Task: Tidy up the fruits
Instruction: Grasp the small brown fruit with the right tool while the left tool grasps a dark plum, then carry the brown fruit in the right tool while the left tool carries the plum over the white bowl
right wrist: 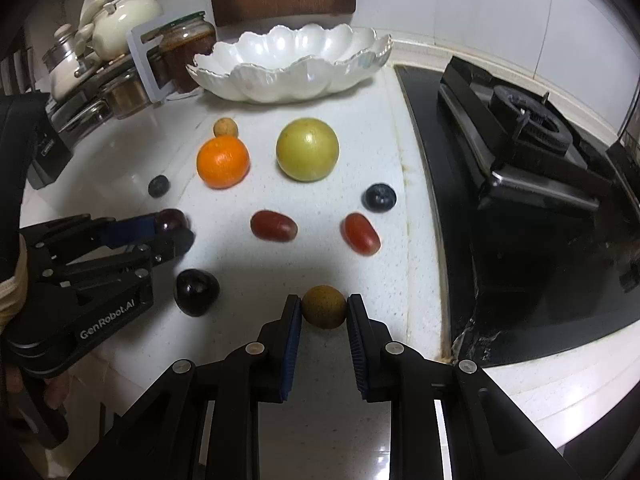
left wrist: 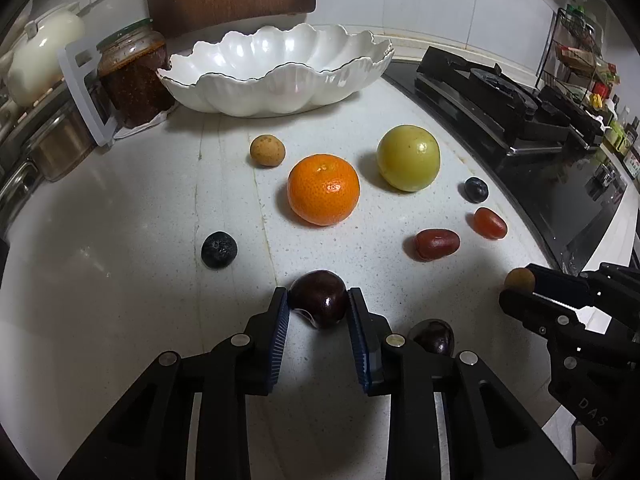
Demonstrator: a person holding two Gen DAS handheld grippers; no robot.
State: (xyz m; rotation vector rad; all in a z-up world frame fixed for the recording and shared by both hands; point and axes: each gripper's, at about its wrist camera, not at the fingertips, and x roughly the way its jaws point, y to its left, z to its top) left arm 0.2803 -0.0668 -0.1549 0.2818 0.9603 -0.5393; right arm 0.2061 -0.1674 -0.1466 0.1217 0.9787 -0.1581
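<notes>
Both tools were matte black plastic with angular, cut-out linkage arms joined by round silver screw heads. The left gripper (left wrist: 319,304) carried ribbed blue pads (left wrist: 281,332) on the inner faces of its fingers, and the right gripper (right wrist: 324,307) had the same. White lettering reading "GenRobot.AI" ran along the left tool's body, and "DAS" showed faintly on the right one. A pale cord (right wrist: 12,286) wrapped the left tool's rear.

On the worktop (left wrist: 120,208), the orange (left wrist: 323,189) lies before the scalloped bowl (left wrist: 276,76), the longan (left wrist: 267,151) behind-left, the green fruit (left wrist: 409,158) right, the stove (left wrist: 520,120) beyond.
</notes>
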